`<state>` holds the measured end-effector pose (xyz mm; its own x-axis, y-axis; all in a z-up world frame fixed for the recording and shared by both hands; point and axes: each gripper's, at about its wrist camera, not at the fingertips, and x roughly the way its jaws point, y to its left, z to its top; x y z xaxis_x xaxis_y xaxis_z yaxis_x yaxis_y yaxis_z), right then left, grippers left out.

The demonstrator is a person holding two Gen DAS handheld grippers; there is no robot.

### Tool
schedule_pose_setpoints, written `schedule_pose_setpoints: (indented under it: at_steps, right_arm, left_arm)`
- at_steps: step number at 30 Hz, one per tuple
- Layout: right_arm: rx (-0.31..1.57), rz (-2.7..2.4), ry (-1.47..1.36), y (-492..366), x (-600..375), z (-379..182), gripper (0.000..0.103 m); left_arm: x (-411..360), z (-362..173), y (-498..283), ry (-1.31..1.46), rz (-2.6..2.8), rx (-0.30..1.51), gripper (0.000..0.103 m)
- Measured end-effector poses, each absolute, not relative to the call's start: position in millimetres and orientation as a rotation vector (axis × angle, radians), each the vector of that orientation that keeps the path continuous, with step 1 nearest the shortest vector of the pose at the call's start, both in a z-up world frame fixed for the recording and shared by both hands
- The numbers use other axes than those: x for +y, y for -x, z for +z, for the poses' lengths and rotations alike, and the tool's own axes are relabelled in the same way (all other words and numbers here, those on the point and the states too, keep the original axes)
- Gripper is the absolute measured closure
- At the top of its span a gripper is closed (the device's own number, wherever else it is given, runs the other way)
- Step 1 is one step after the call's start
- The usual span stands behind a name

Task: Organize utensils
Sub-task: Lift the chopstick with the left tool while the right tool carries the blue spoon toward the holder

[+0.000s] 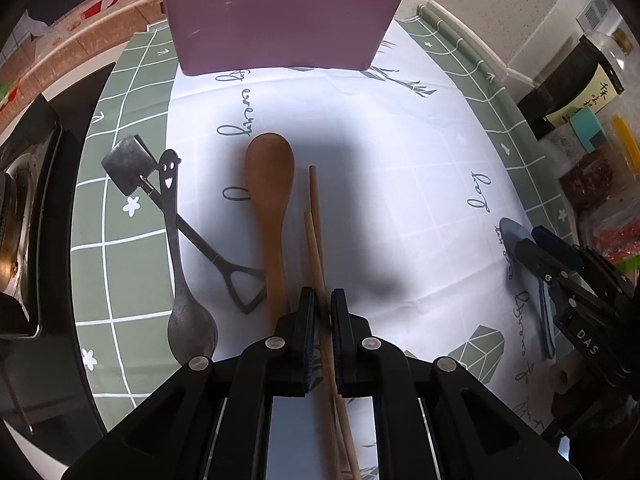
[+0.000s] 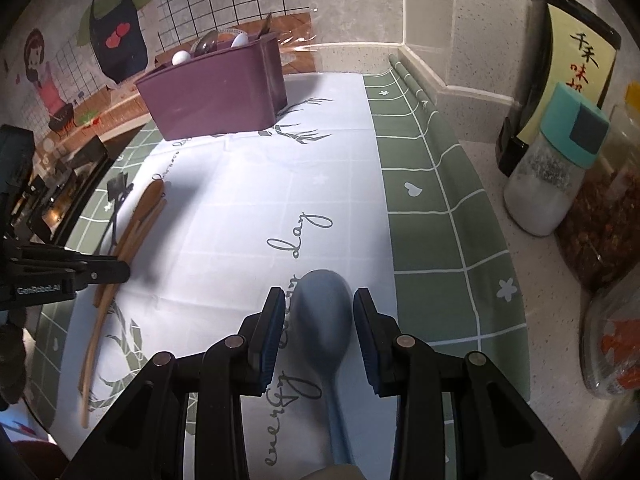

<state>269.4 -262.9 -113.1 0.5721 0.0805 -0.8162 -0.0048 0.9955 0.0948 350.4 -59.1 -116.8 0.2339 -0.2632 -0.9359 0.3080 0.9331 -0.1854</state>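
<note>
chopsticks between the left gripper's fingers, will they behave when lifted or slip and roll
The chopsticks look thin, stiff and light, so lifting should be easy. Being two separate sticks that cross near the left gripper, one may slip out or scissor apart. They look round, so a dropped stick would probably roll on the smooth tablecloth.

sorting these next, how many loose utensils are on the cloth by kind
wooden chopsticks: 2
wooden spoon: 1
metal spoon: 1
metal shovel-shaped scoop: 1
blue spoon: 1
total: 6
</note>
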Motion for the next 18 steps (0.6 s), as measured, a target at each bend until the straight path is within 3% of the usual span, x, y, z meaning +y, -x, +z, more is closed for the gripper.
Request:
schedule_pose_setpoints:
  at_steps: [9,18]
  right_arm:
    - [0.989,0.075,-0.118,-273.6,-264.2,-117.5,0.073]
    - [0.887,0.100,-0.164,-268.3,-270.5,-87.0,0.073]
  left_arm:
    - [-56.1,-117.5,-352.4,-0.012,-0.392,1.296,0.094]
    - [-50.6,-98.9,-348.4,0.040,-0.409,1.214,0.098]
